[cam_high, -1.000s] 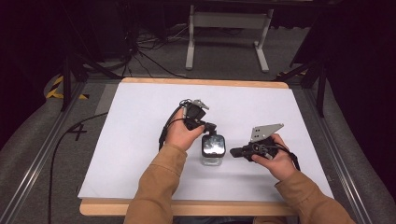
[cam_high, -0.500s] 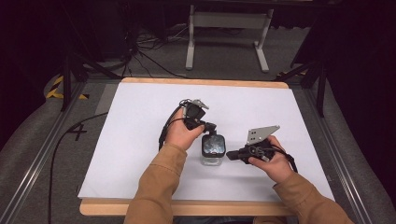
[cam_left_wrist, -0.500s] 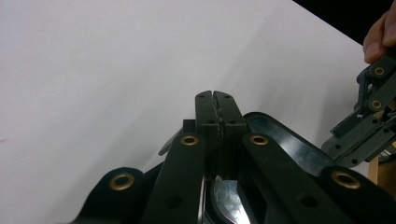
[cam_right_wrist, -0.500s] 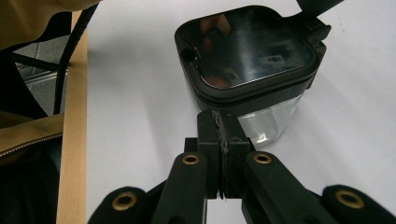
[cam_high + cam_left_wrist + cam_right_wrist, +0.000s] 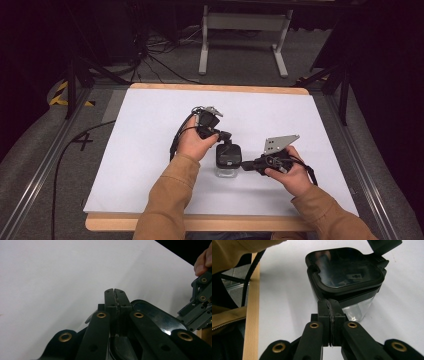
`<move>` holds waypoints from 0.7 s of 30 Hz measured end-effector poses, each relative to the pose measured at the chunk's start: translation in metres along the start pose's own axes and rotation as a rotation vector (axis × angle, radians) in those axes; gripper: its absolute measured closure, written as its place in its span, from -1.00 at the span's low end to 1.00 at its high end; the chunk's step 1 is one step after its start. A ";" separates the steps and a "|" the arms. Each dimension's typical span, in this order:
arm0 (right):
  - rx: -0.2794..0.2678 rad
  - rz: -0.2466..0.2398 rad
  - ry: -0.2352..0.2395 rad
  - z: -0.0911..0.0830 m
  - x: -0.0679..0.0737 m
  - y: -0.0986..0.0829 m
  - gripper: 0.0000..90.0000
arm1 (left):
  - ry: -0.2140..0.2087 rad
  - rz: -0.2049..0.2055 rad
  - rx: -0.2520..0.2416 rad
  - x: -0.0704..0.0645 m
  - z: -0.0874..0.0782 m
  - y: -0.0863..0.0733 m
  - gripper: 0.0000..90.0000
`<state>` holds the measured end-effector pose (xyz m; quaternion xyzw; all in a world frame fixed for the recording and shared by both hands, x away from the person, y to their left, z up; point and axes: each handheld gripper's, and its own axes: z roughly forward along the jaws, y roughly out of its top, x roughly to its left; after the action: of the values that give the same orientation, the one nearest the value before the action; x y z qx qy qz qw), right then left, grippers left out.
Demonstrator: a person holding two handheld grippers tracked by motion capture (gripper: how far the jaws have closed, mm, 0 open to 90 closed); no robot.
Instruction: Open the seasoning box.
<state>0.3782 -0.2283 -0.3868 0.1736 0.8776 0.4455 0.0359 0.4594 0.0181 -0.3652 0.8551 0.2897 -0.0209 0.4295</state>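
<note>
Since the earlier frame the right gripper (image 5: 246, 165) has edged closer to the container; the rest is unchanged. The white-covered wooden desk (image 5: 150, 150) carries one small clear plastic container with a glossy black lid (image 5: 228, 159), standing near its middle. Left gripper (image 5: 223, 135), jaws pressed together, rests at the lid's far rim. The right gripper's jaws are likewise closed, their tips against the lid's seam. Judged light, rigid, slick-lidded; best gripped at the lid's edge.

Lab: white-covered table (image 5: 150, 150), floor cables (image 5: 150, 50), metal stand (image 5: 242, 30).
</note>
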 end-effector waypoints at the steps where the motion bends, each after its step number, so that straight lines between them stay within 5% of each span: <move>1: -0.009 0.006 0.002 0.000 -0.001 0.000 1.00 | 0.001 0.001 0.000 0.000 0.000 0.000 1.00; 12: -0.069 0.008 -0.004 -0.001 0.000 0.002 1.00 | 0.017 0.016 -0.021 -0.005 -0.003 0.000 0.85; 16: -0.069 0.006 -0.005 0.000 0.000 0.002 1.00 | 0.074 0.042 -0.028 -0.011 -0.020 -0.003 0.81; 21: -0.076 0.007 -0.005 -0.001 -0.001 0.004 1.00 | 0.063 0.049 -0.058 -0.023 -0.046 -0.013 0.91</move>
<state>0.3796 -0.2273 -0.3834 0.1765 0.8592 0.4782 0.0431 0.4236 0.0477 -0.3389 0.8494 0.2823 0.0250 0.4452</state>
